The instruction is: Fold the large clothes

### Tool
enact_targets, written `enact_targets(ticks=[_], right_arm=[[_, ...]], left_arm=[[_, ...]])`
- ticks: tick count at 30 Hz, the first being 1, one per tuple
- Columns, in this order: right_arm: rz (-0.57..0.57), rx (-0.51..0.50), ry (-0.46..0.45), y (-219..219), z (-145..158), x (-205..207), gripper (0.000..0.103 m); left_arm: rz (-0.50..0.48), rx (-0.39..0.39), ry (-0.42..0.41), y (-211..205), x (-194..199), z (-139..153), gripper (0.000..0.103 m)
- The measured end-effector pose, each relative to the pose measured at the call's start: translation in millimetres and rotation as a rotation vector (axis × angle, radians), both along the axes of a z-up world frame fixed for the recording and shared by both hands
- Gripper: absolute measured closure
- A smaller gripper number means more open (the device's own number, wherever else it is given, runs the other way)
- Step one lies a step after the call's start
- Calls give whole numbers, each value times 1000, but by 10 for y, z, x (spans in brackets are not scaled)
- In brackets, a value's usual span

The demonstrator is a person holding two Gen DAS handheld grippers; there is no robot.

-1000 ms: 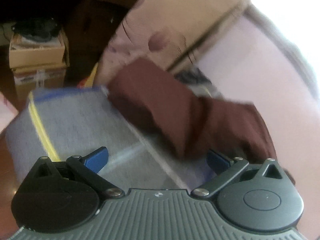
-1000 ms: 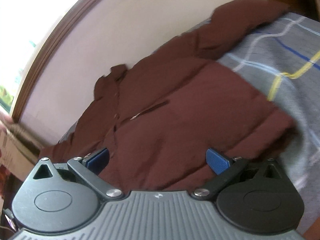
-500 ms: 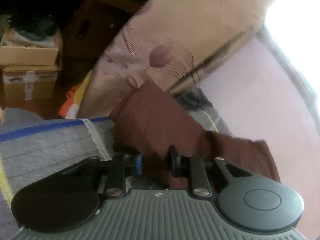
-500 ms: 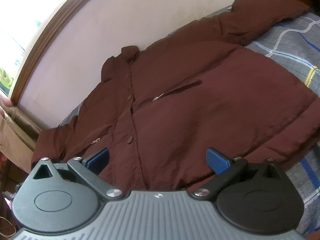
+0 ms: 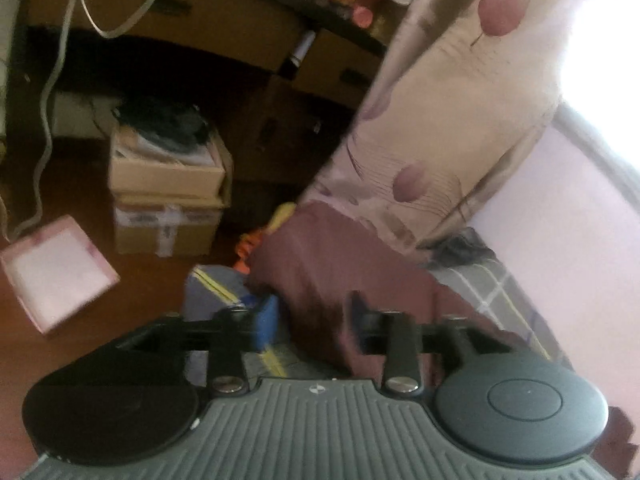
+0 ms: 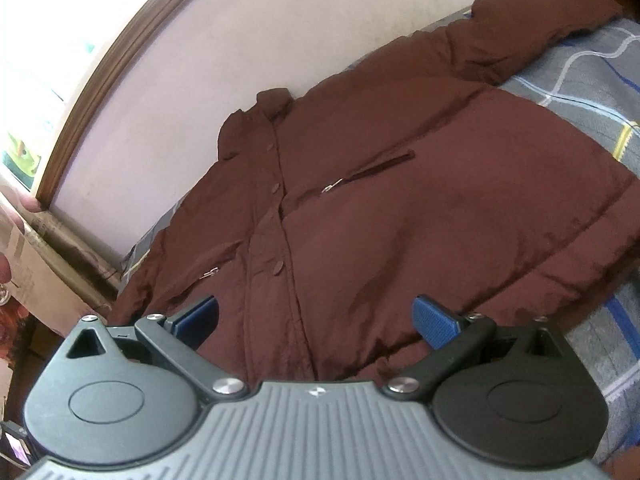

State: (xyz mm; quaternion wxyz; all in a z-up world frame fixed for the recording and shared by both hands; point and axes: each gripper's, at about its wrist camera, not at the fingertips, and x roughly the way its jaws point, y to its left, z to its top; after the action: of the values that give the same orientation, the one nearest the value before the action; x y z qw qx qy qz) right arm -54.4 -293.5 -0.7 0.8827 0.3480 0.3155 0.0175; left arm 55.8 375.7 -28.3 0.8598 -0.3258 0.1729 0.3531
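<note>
A large maroon padded jacket [image 6: 400, 208] lies spread, front up, on a grey plaid bed cover [image 6: 592, 92] against the wall. My right gripper [image 6: 316, 316] is open and empty, hovering just above the jacket's lower hem. My left gripper [image 5: 312, 320] is shut on the jacket's sleeve [image 5: 316, 264] and holds it raised over the bed's edge.
A floral curtain [image 5: 440, 120] hangs beside the bed. Stacked cardboard boxes [image 5: 168, 196], a pink box [image 5: 56, 268] and dark wooden furniture [image 5: 200, 12] stand on the floor beyond the bed. A pale wall [image 6: 280, 48] runs along the bed's far side.
My left gripper closed on the jacket sleeve and lifted it, swinging toward the room. My right gripper stayed open and drew nearer over the jacket.
</note>
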Motion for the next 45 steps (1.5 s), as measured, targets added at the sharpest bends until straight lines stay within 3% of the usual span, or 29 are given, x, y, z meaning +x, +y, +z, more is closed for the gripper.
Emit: enact_targets(ticks=[1,4,7,10,13,15,17,22,26,29,31,36,42,44,45], right_arm=[[-4,-1,-9,-16,8,-35,0],[-44,-14,-34,-151,46,-148,0],[-159,-1,-90,-503,69,-321,0],[-321,76,-164,-1045,23,-523,0],[-421,86,-189,-1618,-28,-614,0],[-468,126,-198,-2026,-78,-633,0],[-474,228,-197,-2450,-155,-578,0],[-612,385,-207,-3393,-338,-392,0],[-705,454,-153,-4130,-472,-150,0],[-697,460,-91,-4456,-558,106,0],[-679,453,-93,-4543,-600,262,0],[-668,555,-102,-4811,-685,587,0],[-743,649,-36,-5068,-1009,770,0],[-754,670,-44,-5045,-1118,824,13],[-745,664,-73,-5026,-1145,853,37]], left_arm=[[18,27,-10,-71,-60,51,27],[39,105,-53,-278,-154,228,10],[-32,138,-122,-540,-179,426,9],[-182,141,-140,-887,-62,556,9],[-362,181,-132,-1402,132,592,9],[-465,207,-119,-1709,281,569,8],[-578,207,-96,-2041,451,523,8],[-699,190,-72,-2604,777,316,7],[-718,248,-62,-2933,900,157,7],[-705,314,-25,-3053,1004,58,7],[-697,319,12,-3087,1093,-3,7],[-679,287,111,-3076,1225,-159,6],[-680,332,128,-3127,1220,-208,0],[-685,354,152,-3164,1245,-221,0],[-688,358,164,-3176,1255,-229,0]])
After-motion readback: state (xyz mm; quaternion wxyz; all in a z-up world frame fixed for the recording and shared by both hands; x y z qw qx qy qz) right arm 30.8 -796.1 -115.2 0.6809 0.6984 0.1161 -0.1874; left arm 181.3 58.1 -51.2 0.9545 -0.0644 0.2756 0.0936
